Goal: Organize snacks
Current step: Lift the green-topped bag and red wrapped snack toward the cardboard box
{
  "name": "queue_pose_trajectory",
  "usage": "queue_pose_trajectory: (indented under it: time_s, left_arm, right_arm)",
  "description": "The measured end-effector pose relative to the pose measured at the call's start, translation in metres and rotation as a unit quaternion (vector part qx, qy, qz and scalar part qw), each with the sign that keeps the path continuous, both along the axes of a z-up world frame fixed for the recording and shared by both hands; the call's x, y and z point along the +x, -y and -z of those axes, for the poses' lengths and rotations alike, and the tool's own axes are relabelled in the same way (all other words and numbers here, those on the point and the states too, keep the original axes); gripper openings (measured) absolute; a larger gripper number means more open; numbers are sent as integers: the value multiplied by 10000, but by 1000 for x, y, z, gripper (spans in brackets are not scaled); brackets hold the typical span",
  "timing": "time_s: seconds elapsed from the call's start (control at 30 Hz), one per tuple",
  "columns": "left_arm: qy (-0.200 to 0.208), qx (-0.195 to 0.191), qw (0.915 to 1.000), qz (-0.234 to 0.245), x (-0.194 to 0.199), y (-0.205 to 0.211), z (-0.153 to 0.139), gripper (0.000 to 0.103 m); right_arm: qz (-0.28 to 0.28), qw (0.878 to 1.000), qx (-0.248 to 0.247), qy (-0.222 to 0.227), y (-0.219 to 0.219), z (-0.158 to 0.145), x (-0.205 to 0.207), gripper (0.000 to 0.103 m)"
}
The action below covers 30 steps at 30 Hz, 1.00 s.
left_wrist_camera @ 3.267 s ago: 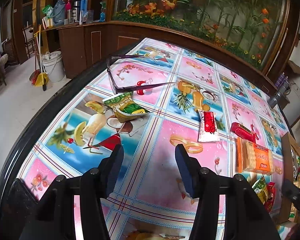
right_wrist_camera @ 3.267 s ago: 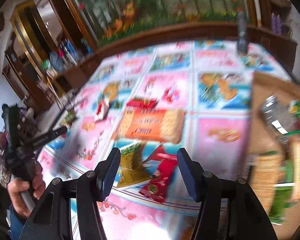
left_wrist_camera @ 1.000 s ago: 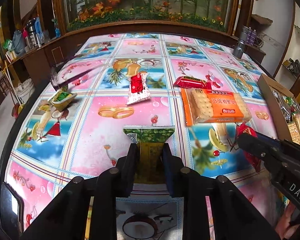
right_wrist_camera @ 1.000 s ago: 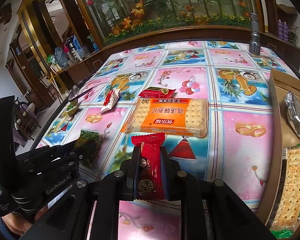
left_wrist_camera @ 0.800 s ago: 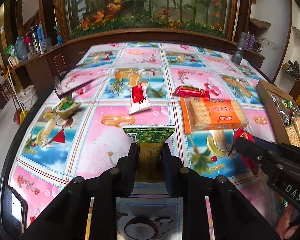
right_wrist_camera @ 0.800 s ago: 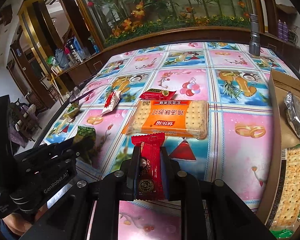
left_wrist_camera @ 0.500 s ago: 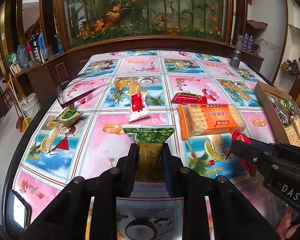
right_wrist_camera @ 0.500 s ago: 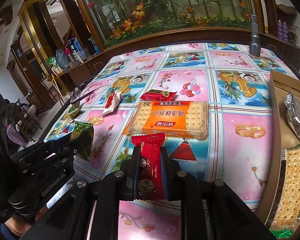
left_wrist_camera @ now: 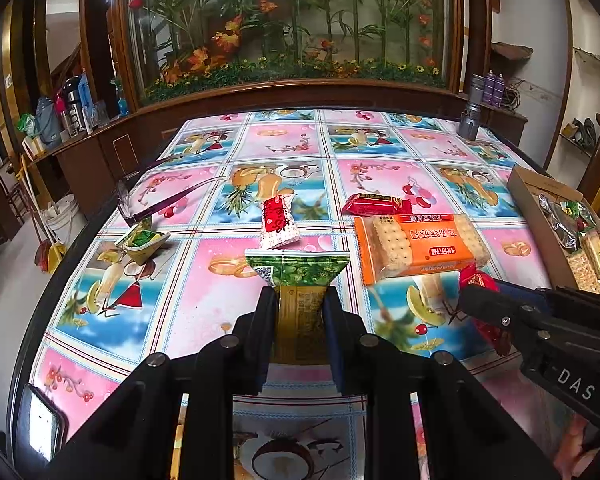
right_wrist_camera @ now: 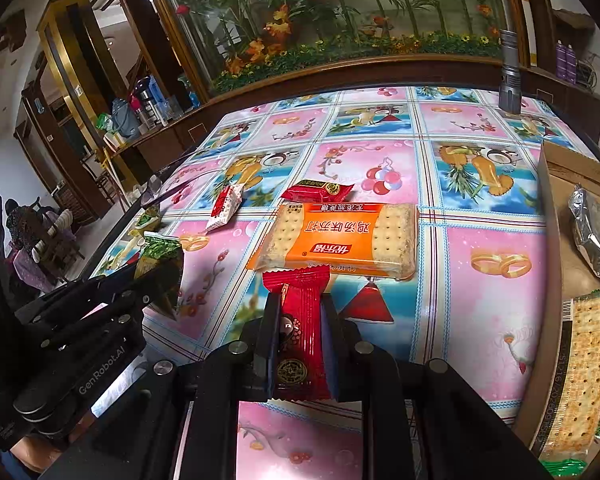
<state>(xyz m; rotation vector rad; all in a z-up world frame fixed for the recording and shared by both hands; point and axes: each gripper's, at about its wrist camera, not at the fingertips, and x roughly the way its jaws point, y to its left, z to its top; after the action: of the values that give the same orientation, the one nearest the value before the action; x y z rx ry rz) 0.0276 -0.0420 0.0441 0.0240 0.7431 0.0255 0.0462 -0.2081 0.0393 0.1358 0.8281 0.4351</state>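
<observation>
Left wrist view: since three seconds ago the left gripper (left_wrist_camera: 298, 312) has clamped the green packet (left_wrist_camera: 298, 276) and the right gripper (right_wrist_camera: 298, 332) the red packet (right_wrist_camera: 300, 320), both lifted left of the cardboard box (left_wrist_camera: 540, 216), ready for boxing.

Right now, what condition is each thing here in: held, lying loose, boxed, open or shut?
Left gripper: shut on green packet.
Right gripper: shut on red packet.
Orange cracker pack: lying flat on the table, sealed.
Red-and-white sachet: lying loose.
Cardboard box: open, snacks inside.
</observation>
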Motion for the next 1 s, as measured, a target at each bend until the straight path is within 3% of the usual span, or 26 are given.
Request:
queue_pose_trajectory:
  time_s: [0.6, 1.0]
  left_arm:
    - [-51, -285, 9996, -38, 1, -9, -2, 23]
    - [172, -61, 9989, 422, -6, 13, -4, 23]
  right_arm:
    - [100, 9999, 106, -10, 8, -3, 3, 20]
    - [262, 9993, 248, -29, 21, -4, 6, 20]
